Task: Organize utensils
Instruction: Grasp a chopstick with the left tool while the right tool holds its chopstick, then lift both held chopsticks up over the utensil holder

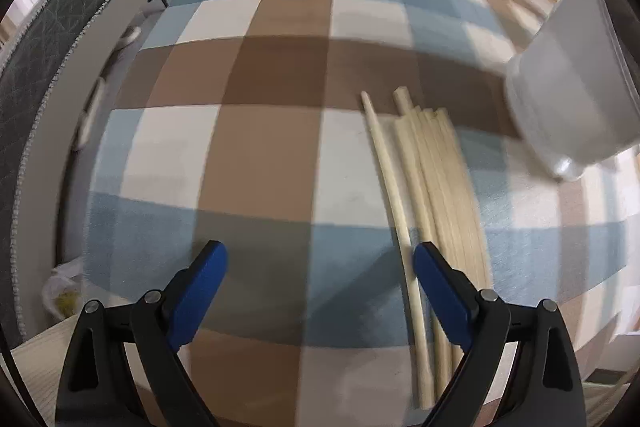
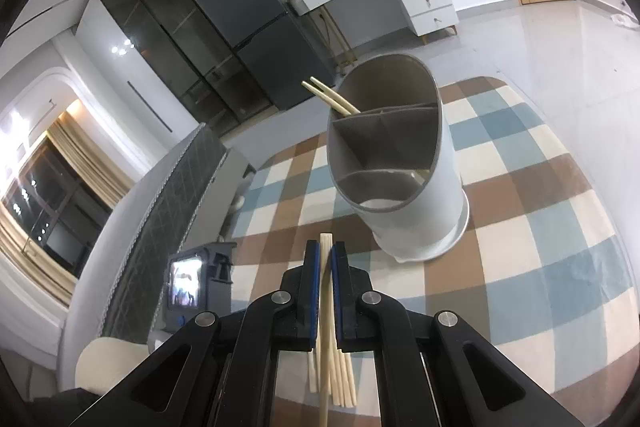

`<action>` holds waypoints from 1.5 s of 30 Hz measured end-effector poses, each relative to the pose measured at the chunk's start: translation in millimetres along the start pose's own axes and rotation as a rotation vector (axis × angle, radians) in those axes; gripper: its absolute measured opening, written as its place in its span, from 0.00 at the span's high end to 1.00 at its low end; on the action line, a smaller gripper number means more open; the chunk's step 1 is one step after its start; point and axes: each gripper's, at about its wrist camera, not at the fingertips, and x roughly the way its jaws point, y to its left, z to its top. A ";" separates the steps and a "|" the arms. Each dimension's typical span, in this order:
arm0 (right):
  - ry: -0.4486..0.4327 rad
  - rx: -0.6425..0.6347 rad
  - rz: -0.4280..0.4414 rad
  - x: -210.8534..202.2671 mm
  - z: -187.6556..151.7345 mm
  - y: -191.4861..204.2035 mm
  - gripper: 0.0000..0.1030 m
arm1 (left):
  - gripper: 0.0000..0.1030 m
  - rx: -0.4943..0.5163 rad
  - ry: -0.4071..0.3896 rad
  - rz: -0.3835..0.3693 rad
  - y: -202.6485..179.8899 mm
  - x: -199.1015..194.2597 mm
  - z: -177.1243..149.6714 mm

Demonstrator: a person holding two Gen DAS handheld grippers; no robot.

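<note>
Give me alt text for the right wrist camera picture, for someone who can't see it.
The right gripper, jaws shut, holds a pale wooden chopstick pointed toward a tall grey divided utensil holder standing on a blue, brown and cream checked rug. Two chopsticks already lean out of the holder's far compartment, and a loose pile of chopsticks lies on the rug below the gripper.

Pale wood chopsticks point(image 1: 436, 187); white-grey holder point(image 2: 404, 163); blue, brown, cream checked rug point(image 1: 260, 75).

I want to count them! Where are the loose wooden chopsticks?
In the left wrist view, the pale wooden chopsticks lie bundled on the checked cloth, beside the open left gripper, below the grey utensil holder.
</note>
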 end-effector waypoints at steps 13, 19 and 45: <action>-0.024 0.006 0.030 -6.4 6.5 8.5 0.95 | 0.11 -0.048 0.016 0.022 9.3 12.1 26.1; -0.039 0.029 0.057 -10.8 11.4 7.5 0.95 | 0.31 0.010 0.029 0.008 -3.2 14.8 45.2; -0.122 -0.152 -0.054 -29.9 -6.6 35.0 0.95 | 1.00 0.053 -0.366 -0.242 2.3 -114.9 -3.7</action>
